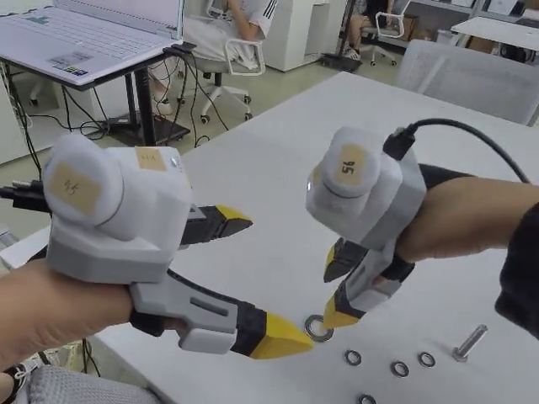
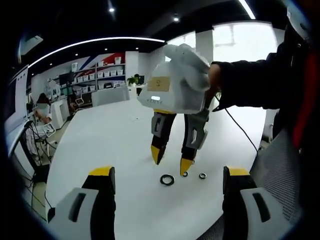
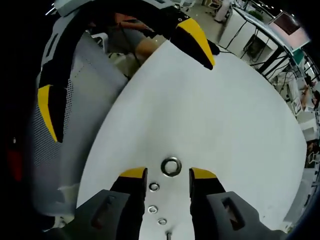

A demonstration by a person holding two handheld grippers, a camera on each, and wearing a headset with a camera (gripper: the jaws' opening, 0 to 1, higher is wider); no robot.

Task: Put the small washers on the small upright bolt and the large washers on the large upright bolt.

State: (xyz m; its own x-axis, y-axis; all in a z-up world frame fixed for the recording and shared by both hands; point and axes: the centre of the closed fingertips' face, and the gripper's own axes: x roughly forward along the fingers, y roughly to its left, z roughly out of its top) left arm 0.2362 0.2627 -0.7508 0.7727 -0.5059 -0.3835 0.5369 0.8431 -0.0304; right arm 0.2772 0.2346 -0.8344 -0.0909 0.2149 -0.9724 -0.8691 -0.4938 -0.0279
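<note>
A large washer lies flat on the white table. Several small washers are strung out to its right, and a bolt lies on its side past them. My right gripper points down, open, its tips just above the large washer and holding nothing. The right gripper view has the large washer just ahead of the right gripper, with small washers between the jaws. My left gripper hovers wide open to the left. The left gripper faces the right gripper and the large washer.
The table's near edge runs just below the washers and the left gripper. A grey chair back stands at the far right side. Beyond the table, a desk with a laptop and an office chair with a seated person stand at the upper left.
</note>
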